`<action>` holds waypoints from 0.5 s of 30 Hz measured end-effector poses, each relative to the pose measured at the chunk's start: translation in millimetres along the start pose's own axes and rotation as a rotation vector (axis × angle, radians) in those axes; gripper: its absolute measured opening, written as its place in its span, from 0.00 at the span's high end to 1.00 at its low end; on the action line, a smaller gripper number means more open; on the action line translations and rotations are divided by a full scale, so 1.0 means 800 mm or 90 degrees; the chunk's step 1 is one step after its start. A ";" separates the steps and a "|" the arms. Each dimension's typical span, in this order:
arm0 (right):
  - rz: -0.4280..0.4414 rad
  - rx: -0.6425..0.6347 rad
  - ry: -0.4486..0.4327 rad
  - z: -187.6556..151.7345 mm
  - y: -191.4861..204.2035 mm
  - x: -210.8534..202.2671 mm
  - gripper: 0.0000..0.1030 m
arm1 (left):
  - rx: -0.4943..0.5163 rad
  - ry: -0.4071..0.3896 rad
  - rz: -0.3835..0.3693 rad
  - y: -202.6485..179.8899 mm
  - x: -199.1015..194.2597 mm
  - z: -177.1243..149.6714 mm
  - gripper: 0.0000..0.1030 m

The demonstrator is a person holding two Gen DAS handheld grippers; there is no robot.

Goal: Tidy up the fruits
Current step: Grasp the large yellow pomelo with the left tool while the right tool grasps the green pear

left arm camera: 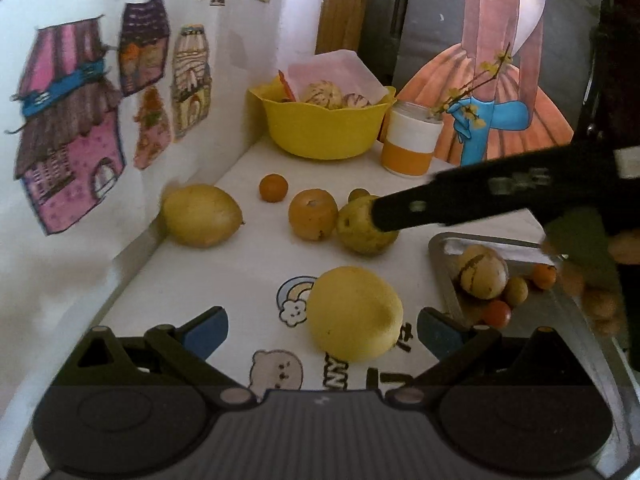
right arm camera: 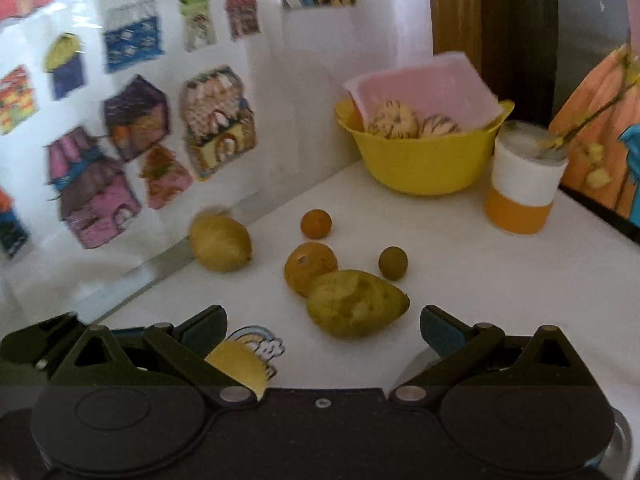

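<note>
Both pairs of jaws are spread wide and hold nothing. A green pear (right arm camera: 357,304), touching an orange (right arm camera: 308,267), is framed between the right gripper (right arm camera: 324,326) fingers, seemingly for pickup. Nearer than the pear, a yellow fruit (left arm camera: 354,313) is bracketed by the left gripper (left arm camera: 322,330), beside a metal tray (left arm camera: 450,276) where sorted fruit is kept.

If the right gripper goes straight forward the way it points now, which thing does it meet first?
Most likely the greenish-yellow pear. It lies just ahead of the open right gripper, between its fingers, with an orange touching it behind. Depth is hard to judge here.
</note>
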State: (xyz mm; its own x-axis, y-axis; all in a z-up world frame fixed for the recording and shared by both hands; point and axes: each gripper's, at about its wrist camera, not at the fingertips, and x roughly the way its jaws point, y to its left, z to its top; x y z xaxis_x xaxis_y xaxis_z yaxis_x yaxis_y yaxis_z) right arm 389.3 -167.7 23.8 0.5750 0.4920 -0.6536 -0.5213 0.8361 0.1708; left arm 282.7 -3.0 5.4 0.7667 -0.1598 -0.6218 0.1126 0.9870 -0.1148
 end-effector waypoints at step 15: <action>0.003 0.028 0.050 0.010 -0.016 0.071 0.06 | 0.002 0.008 -0.018 -0.010 0.042 0.005 0.08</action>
State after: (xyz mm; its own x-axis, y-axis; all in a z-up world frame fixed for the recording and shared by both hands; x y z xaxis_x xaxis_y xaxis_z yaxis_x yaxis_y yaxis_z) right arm 434.1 -148.5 -9.7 0.5204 0.4776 -0.7079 -0.4952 0.8441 0.2055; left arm 310.2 -16.5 -11.7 0.7548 -0.1879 -0.6285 0.1363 0.9821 -0.1300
